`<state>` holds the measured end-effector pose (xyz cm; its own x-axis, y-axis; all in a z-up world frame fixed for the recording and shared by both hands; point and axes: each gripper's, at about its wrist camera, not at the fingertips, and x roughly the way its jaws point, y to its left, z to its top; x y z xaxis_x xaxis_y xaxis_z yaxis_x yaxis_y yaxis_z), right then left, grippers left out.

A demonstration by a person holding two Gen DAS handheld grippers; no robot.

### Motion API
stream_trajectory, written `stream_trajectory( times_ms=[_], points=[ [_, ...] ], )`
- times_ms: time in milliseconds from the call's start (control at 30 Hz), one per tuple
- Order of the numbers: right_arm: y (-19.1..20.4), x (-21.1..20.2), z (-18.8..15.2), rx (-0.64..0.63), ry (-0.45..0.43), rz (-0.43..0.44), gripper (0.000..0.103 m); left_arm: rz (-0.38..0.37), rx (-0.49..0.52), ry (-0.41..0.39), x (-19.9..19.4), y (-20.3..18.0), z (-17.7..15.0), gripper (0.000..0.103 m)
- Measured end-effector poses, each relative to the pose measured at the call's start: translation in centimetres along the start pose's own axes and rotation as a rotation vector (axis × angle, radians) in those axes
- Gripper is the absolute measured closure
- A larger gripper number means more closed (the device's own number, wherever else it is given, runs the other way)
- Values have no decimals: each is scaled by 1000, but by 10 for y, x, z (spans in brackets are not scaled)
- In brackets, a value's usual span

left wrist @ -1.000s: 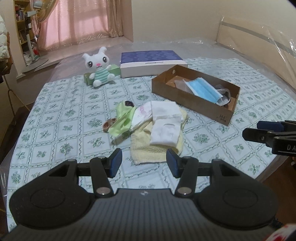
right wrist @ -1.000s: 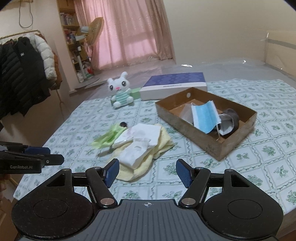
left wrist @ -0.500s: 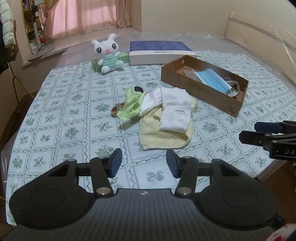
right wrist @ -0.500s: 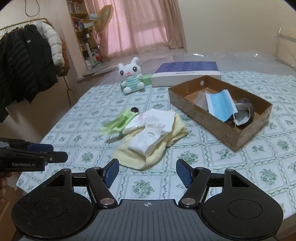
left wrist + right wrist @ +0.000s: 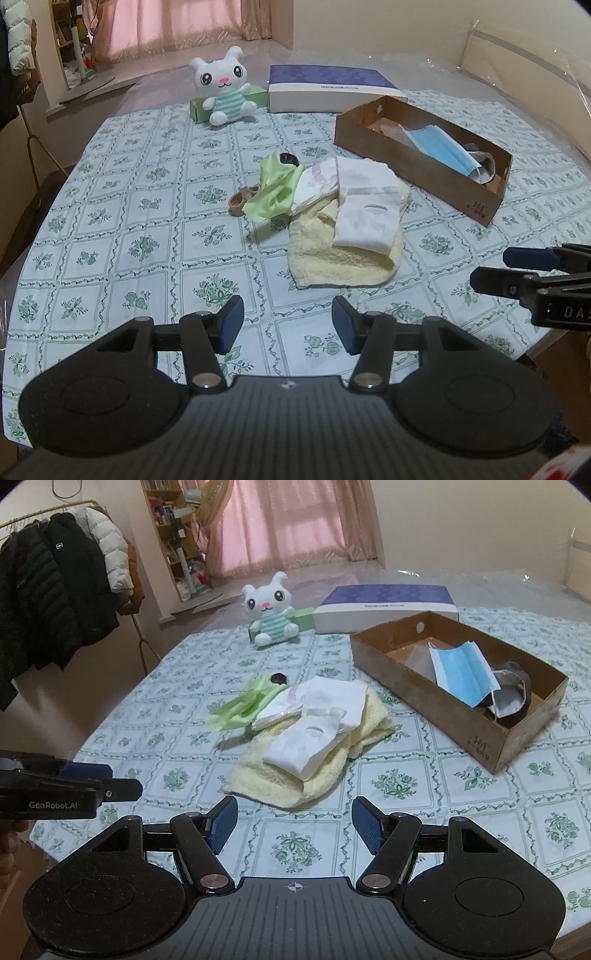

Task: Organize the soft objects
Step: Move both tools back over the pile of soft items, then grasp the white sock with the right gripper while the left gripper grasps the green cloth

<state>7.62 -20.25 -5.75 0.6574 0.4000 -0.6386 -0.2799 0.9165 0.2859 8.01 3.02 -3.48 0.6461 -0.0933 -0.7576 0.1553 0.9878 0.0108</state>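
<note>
Surface inspected: bed (image 5: pixel 110 236) under a green-patterned cloth.

Far left corner: white plush rabbit (image 5: pixel 223 86), seated upright against a green carton (image 5: pixel 258 96). Just right of it along the far edge lies a flat blue-and-white box (image 5: pixel 332 88).

Centre: the heap of soft items. From its left, a small brown piece (image 5: pixel 242 197), a crumpled green cloth (image 5: pixel 275 188) and a pale pink-printed packet (image 5: pixel 319 182), then folded white cloths (image 5: pixel 369 206) stacked on a yellow towel (image 5: pixel 343 254).

Toward the right edge: an open cardboard box (image 5: pixel 417 166), set at an angle, holding a blue face mask (image 5: pixel 441 149) and dark items not identifiable.

Left gripper (image 5: pixel 287 325): jaws apart, empty, over the near edge short of the towel. Right gripper (image 5: pixel 294 824): jaws apart, empty, likewise short of the towel's near edge.
</note>
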Motion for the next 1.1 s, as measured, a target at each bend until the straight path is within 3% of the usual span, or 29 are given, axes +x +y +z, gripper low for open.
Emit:
stream_trajectory(
  times_ms=[300, 1100],
  points=[
    [-7, 25, 13, -17, -34, -37, 35, 21, 3, -2, 23, 5, 8, 53],
    [-46, 139, 60, -11, -65, -72, 35, 38, 56, -77, 130, 12, 77, 53]
  ],
)
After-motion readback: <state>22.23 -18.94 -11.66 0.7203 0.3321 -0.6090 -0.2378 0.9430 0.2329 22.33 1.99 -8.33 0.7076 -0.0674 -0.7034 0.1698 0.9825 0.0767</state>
